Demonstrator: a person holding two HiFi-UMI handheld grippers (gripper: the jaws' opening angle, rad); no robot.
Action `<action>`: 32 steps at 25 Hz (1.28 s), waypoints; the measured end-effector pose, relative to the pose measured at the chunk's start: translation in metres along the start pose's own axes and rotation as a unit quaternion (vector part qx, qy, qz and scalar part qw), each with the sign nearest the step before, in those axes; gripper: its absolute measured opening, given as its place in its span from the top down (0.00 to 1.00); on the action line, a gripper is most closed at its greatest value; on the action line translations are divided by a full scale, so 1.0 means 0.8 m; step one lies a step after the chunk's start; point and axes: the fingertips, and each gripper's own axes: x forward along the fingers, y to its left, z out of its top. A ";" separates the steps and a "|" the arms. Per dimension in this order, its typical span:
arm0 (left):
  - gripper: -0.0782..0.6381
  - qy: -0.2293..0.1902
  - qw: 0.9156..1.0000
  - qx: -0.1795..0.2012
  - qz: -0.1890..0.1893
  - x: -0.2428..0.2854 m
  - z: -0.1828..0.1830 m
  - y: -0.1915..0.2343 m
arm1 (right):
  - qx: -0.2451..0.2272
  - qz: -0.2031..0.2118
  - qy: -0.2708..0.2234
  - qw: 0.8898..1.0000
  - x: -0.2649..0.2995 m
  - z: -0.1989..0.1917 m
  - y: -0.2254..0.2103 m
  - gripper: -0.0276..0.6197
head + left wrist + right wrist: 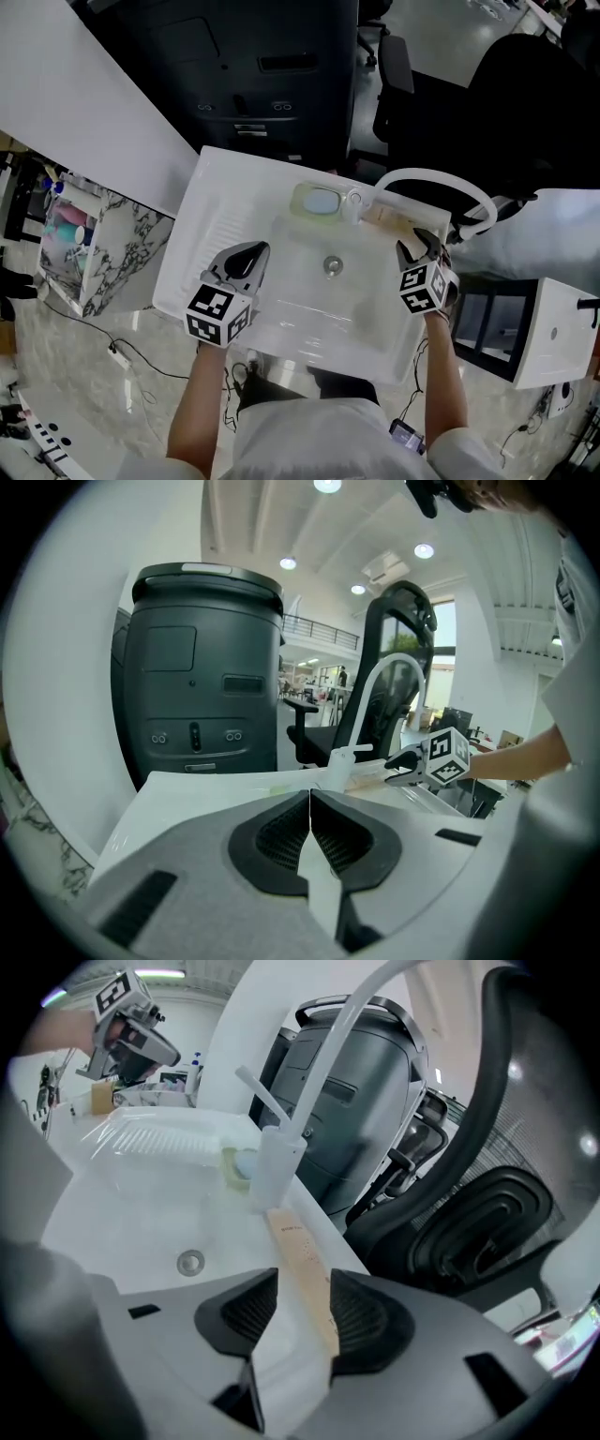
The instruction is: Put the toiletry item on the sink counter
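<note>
Two grippers, left gripper (309,799) jaws together, empty, right gripper (306,1286) jaws wide around toiletry box (292,1239)

Grey left gripper (257,251), right gripper (423,246); blk ribbed fingers (279,841); b/w marker cubes (219,314); pale tee (309,439).

1. A tall dark grey machine (253,75), with a slot and small round controls on its front, stands just beyond the far edge of the sink counter (202,244).
2. A black office chair (525,103) sits at the far right, beside the machine.
3. A white arched faucet (436,172) rises over the far right of the basin; a pale green dish (320,201) holding a light blue pad lies just left of its base.
4. A marble-patterned shelf unit (103,253) at the left holds pink and teal bottles (67,225).
5. A white power strip (117,354) and black cables lie on the pale floor (56,375), near left.
6. A white cabinet (553,333) stands at the right.
</note>
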 end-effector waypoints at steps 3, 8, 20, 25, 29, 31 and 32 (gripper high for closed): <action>0.88 -0.004 1.000 0.005 -0.013 -0.023 -0.003 0.003 | 0.018 -0.020 -0.005 1.000 -0.027 0.012 0.012 0.70; 0.88 -0.023 0.999 0.021 -0.038 -0.068 0.009 0.010 | 0.088 -0.048 -0.030 0.995 -0.089 0.039 0.033 0.74; 0.88 -0.077 0.993 0.036 -0.082 -0.174 0.025 0.023 | 0.185 -0.152 -0.097 0.966 -0.271 0.102 0.083 0.93; 0.88 -0.099 0.988 0.057 -0.100 -0.212 0.042 0.023 | 0.209 -0.175 -0.136 0.953 -0.334 0.133 0.110 0.96; 0.88 -0.122 0.982 0.082 -0.121 -0.240 0.063 0.011 | 0.201 -0.184 -0.154 0.950 -0.376 0.157 0.138 0.96; 0.88 -0.133 0.978 0.096 -0.131 -0.256 0.072 0.002 | 0.203 -0.190 -0.163 0.947 -0.399 0.166 0.151 0.96; 0.88 -0.137 0.976 0.104 -0.136 -0.265 0.075 -0.002 | 0.204 -0.193 -0.167 0.945 -0.410 0.169 0.157 0.96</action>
